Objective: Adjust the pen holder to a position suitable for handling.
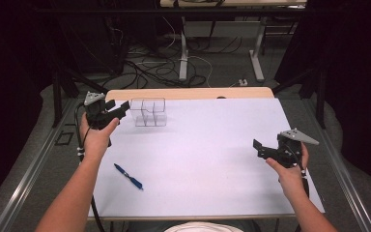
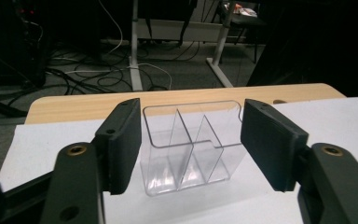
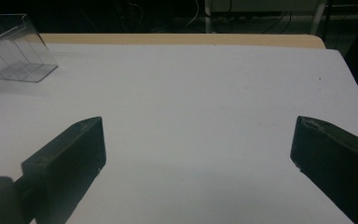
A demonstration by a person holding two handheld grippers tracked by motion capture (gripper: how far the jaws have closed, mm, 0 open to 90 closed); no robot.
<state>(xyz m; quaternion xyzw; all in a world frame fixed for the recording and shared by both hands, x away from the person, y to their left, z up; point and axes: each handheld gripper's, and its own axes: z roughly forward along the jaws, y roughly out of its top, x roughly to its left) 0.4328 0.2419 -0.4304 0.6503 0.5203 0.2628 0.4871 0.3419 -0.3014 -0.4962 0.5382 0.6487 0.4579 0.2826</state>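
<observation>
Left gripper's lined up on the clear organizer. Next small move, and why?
Probably ease the left gripper forward. In its own view the clear organizer stands upright between the jaws, but the pads look clear of its walls. The blue pen lies loose near the table's front, and the right gripper hangs open over bare table.

Overhead view; organizer point(image 2: 191, 144) shared throughout.

Dark workroom beyond the table

We see a white-topped table point(image 1: 207, 145) with a bare wooden strip point(image 1: 188, 93) along its far edge; past it, at the top centre of the frame, grey floor point(image 1: 222, 65) carries tangled cables point(image 1: 149, 67) and the white legs of another desk point(image 1: 183, 53). Black curtains point(image 1: 348, 72) close both sides, and metal rails point(image 1: 34, 169) run along the lower left and right.
</observation>
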